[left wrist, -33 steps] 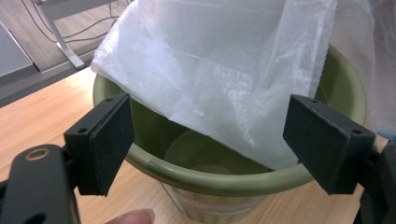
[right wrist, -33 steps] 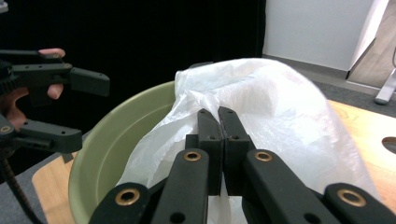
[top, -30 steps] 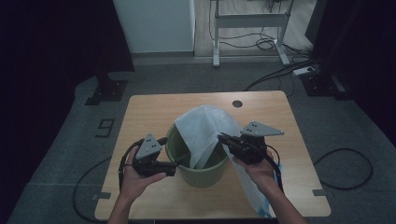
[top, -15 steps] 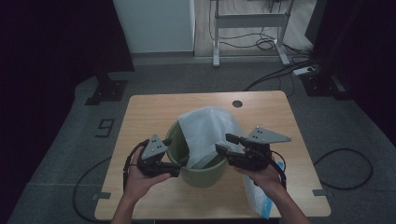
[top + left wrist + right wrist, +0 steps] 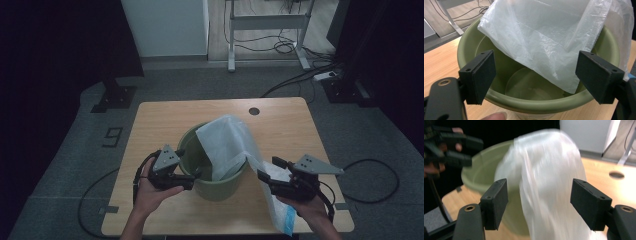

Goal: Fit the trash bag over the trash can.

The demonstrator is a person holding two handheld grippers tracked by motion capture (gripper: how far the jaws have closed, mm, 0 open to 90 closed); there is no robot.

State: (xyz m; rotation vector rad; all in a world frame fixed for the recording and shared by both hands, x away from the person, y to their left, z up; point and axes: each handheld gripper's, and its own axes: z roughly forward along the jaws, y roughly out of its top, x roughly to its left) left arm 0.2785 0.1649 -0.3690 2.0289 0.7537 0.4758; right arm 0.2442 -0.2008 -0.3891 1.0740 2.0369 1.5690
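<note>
Standing near the front edge of the wooden table [image 5: 165, 120], a green bucket [image 5: 212, 185] is seen from the high view with a white plastic bag [image 5: 227, 142] draped over its right rim, part of the bag hanging inside the bucket and part trailing down the outside onto the table toward the front right corner. The left gripper [image 5: 192, 179] is held at the bucket's left side, close against the rim; in the left gripper view its jaws are spread wide, one on each side of the near rim, and nothing is pinched between them, while the bag's lower edge is seen hanging within the bucket [image 5: 539, 105] above its bare bottom. The right gripper [image 5: 265, 175] is held just to the right of the bucket, beside the trailing part of the bag; in the right gripper view its jaws are likewise parted wide, with the blurred bag [image 5: 549, 185] seen between and beyond them, and no contact with it can be made out. The bucket's far rim and the left gripper [image 5: 461, 152] are shown at the upper left of that view.
</note>
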